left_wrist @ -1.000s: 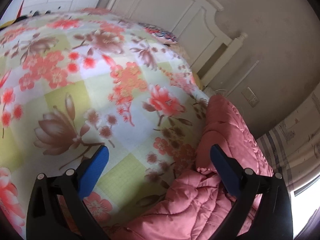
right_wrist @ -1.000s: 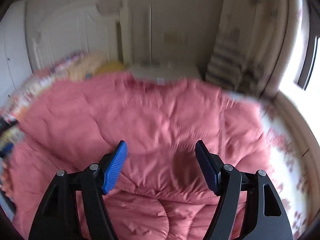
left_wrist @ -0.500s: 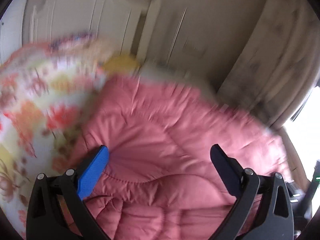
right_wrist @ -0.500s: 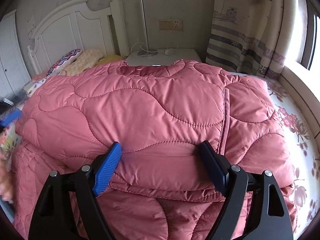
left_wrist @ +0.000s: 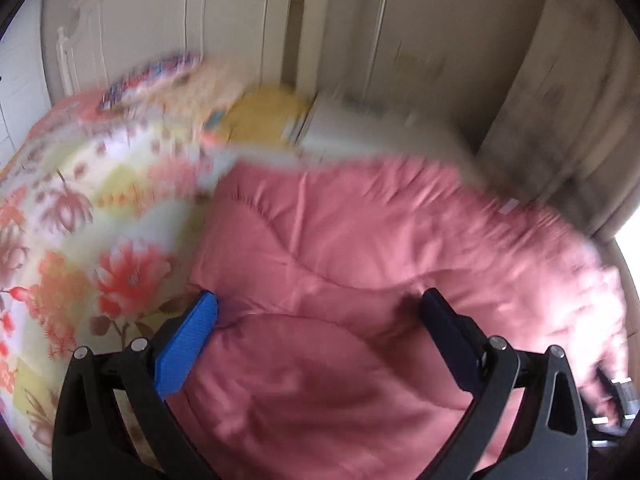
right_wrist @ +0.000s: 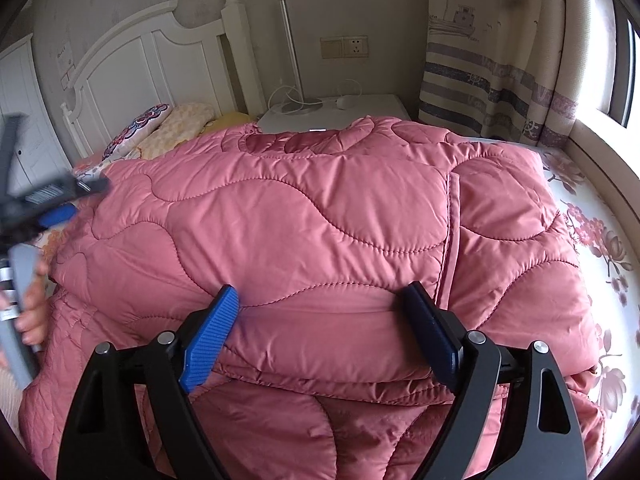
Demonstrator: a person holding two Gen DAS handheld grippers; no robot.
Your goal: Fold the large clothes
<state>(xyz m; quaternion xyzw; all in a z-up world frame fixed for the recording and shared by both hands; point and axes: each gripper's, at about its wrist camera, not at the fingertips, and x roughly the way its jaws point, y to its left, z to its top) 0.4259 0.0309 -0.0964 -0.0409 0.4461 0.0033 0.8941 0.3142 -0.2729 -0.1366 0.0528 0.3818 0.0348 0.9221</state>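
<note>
In the blurred left wrist view, the left gripper (left_wrist: 318, 306) hangs with its jaws spread wide over the pink quilted coat (left_wrist: 360, 264), grasping nothing; its blue pad (left_wrist: 188, 344) sits at the coat's left edge, where the coat meets the floral bedsheet (left_wrist: 80, 248). In the right wrist view, the right gripper (right_wrist: 320, 300) is likewise released, jaws wide apart and pressed against the folded bulk of the coat (right_wrist: 304, 216), which lies across the bed, with its collar toward the white nightstand (right_wrist: 340, 114). The left gripper (right_wrist: 44, 204) shows blurred at the left edge, beside the white headboard (right_wrist: 132, 68).
</note>
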